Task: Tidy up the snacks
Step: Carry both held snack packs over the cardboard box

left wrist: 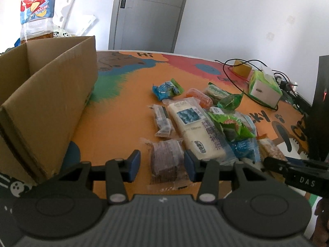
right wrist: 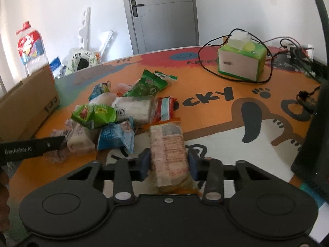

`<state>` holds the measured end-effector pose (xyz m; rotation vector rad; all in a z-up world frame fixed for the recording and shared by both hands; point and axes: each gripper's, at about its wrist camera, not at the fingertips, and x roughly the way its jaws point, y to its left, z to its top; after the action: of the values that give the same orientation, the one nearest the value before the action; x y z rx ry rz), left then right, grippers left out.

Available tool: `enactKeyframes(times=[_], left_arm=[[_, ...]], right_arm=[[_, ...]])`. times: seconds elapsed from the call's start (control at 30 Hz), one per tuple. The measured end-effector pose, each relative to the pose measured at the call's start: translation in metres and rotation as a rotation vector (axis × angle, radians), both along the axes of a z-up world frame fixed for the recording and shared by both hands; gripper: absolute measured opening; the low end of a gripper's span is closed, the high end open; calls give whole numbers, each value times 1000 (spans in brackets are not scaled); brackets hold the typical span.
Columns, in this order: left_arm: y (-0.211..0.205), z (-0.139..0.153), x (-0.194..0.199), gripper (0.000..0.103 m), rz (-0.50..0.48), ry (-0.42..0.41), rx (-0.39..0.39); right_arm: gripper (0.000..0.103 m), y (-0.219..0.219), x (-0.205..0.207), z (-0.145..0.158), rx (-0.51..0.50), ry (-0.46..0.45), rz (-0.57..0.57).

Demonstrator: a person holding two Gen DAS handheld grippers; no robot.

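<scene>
A pile of wrapped snacks lies on the colourful table mat, also in the right wrist view. An open cardboard box stands at the left, also in the right wrist view. My left gripper is open, its fingers on either side of a dark brown cake in clear wrap that lies on the mat. My right gripper is shut on a pinkish wrapped snack bar, held just above the mat. The right gripper shows in the left wrist view.
A green and white tissue box with black cables around it sits at the back right. A dark upright device stands at the right edge. A large drink bottle stands behind the box. A grey door is beyond the table.
</scene>
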<state>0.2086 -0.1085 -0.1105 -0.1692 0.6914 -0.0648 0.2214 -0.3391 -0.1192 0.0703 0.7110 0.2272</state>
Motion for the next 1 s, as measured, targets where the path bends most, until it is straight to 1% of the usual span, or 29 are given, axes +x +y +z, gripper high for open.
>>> enactKeyframes(times=[0.07,0.17,0.3,0.47,0.57,0.63,0.7,0.77,0.8,1.0], left_arm=[[2,0,-3,46,7,-2,-1],[3,-1,-8,46,8,-2,14],[4,1,-12,46,12,-3,33],[-2,5,-9,46,6,-34,58],[-4,2,-1,46,8,-25,60],[-5,-2,2,46,2,-6,60],[-8,-4,-1,46,-7,-15,83],[-6,-3,-3,43,-13,-20,71],[-5,-3,-5,35,-12,-20,61],[0,3,-19,31,-20,-34,52]], right_arm=[[37,1,-4,1,22,9,15],[37,6,-14,1,7,3,28],[37,7,-23,2,14,8,34],[38,2,-21,3,40,17,17],[38,3,-19,3,24,15,9],[38,5,-19,2,10,12,9],[38,6,-19,2,7,10,4],[37,7,-21,1,5,4,-4],[37,7,-22,1,7,2,-6],[36,4,-30,5,51,-5,-23]])
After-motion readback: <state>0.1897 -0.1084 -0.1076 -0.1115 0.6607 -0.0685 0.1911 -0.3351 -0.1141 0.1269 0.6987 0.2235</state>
